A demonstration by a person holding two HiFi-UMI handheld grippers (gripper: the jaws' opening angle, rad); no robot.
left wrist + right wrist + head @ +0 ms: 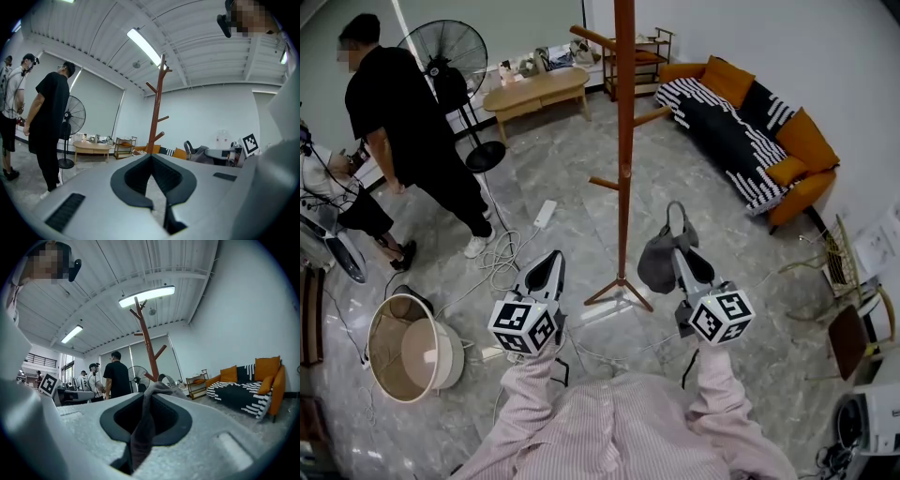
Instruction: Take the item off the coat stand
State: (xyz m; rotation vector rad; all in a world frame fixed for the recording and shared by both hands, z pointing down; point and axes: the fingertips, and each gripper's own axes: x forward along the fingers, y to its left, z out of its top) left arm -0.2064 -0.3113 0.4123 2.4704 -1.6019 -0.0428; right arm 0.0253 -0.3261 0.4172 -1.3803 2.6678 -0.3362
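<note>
The brown wooden coat stand point(623, 141) rises from its tripod foot in the middle of the floor; its pegs that show are bare. It also shows as the coat stand point(157, 108) and the coat stand point(146, 341) in the two gripper views. A grey fabric bag point(656, 262) with a loop handle hangs clear of the stand, to its right. My right gripper point(680, 251) is shut on it, and grey cloth point(140, 432) runs pinched between its jaws. My left gripper point(551, 265) points at the stand's foot from the left, shut and empty point(151, 155).
A person in black point(403, 122) stands at the back left beside a pedestal fan point(450, 66). Cables and a power strip point(544, 214) lie on the floor. A round bin point(412, 347) sits at the near left, a sofa point(750, 131) at the back right, a wooden table point(536, 92) behind.
</note>
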